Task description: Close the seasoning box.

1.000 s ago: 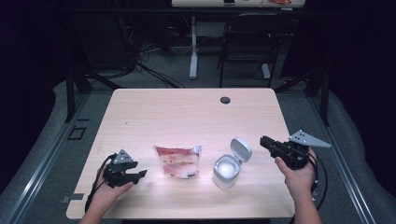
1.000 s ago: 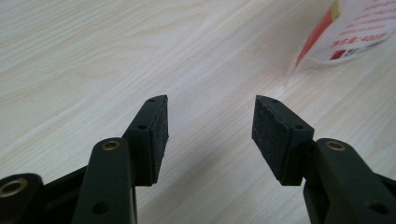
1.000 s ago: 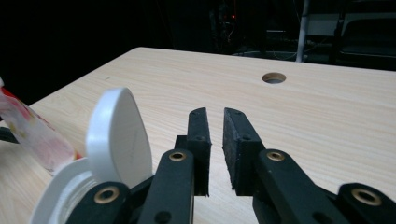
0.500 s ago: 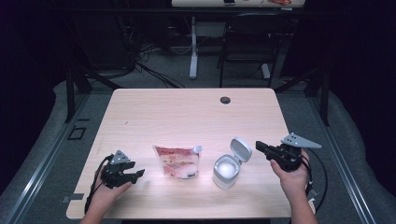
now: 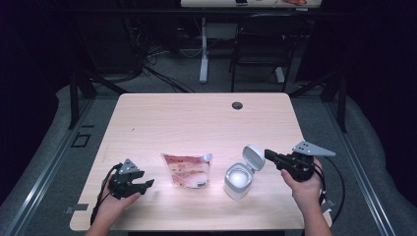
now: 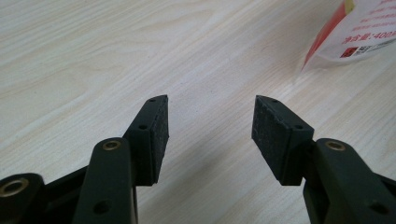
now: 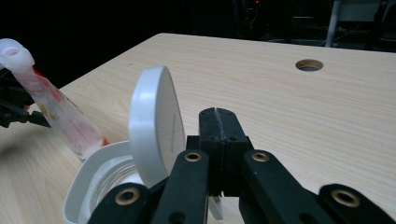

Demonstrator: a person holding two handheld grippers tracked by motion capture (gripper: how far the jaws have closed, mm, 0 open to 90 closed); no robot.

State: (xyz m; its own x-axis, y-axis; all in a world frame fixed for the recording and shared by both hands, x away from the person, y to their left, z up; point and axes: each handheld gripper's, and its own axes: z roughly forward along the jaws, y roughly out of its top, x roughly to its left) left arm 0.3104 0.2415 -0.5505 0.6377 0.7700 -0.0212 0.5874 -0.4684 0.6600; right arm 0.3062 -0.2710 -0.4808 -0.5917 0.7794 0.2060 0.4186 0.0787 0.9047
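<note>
A red and white spouted pouch (image 5: 187, 169) lies at the table's front middle, its corner also in the left gripper view (image 6: 359, 28). Right of it stands a white round container (image 5: 238, 179) with its hinged lid (image 5: 253, 157) flipped up. My right gripper (image 5: 268, 155) is shut with nothing between its jaws, its tip close to the lid's right side. In the right gripper view the closed jaws (image 7: 218, 114) sit just right of the upright lid (image 7: 156, 126), with the container's rim (image 7: 93, 186) and the pouch (image 7: 60, 112) beyond. My left gripper (image 5: 145, 186) rests open and empty (image 6: 210, 116) left of the pouch.
The light wooden table (image 5: 196, 123) has a round cable hole (image 5: 237, 105) near its far edge. Beyond the table are a dark floor, cables, a chair and desk legs. Each gripper trails a black cable off the front edge.
My right gripper has closed its jaws, dipped lower and edged left toward the container's lid. The left gripper, pouch and container have stayed put.
</note>
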